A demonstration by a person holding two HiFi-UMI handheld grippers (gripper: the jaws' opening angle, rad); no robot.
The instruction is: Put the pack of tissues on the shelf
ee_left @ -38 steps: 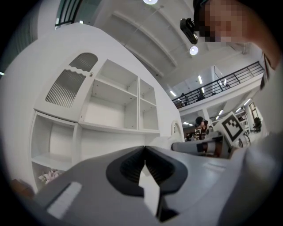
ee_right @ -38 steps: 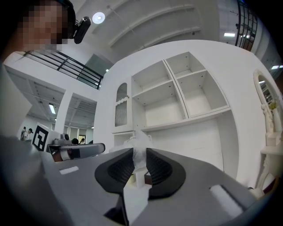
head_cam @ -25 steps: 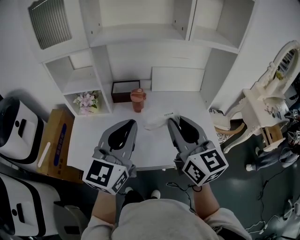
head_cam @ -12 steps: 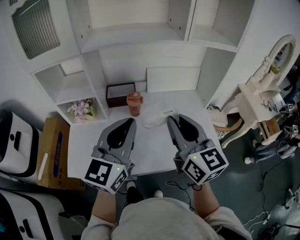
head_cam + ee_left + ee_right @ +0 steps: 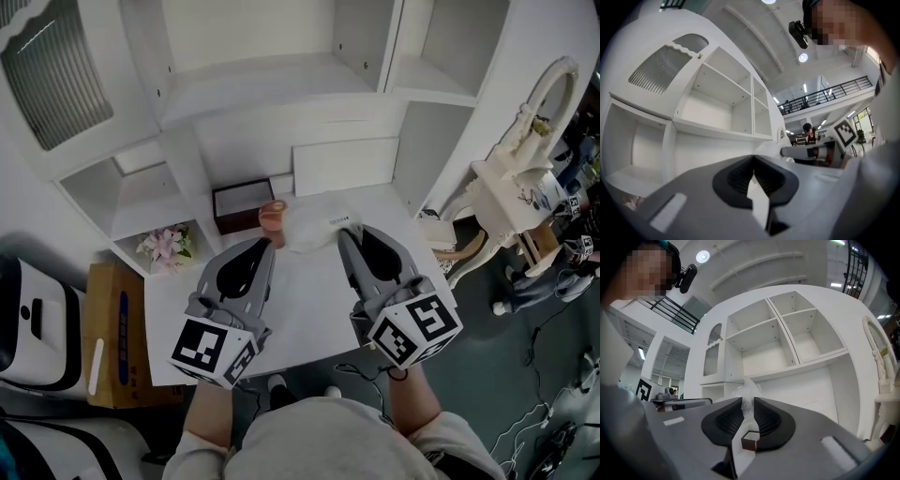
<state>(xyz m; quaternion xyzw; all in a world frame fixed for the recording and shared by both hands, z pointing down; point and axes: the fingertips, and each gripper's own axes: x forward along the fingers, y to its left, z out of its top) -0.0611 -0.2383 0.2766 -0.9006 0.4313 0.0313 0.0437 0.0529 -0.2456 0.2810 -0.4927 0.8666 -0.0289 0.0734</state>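
**Your right gripper holds the single pack of tissues; your left is closed on nothing.**

Nearest you are two grippers, side by side over the white desk, both pointing away from you with forearms roughly parallel. The left gripper has its jaws together and nothing between them. The right gripper pinches the wrapper of the pack of tissues at its tips. The pack sits over the back of the desk, just beside one reddish cup. Farther left are one dark box and one bunch of pink flowers, and beyond them is the white shelf unit.
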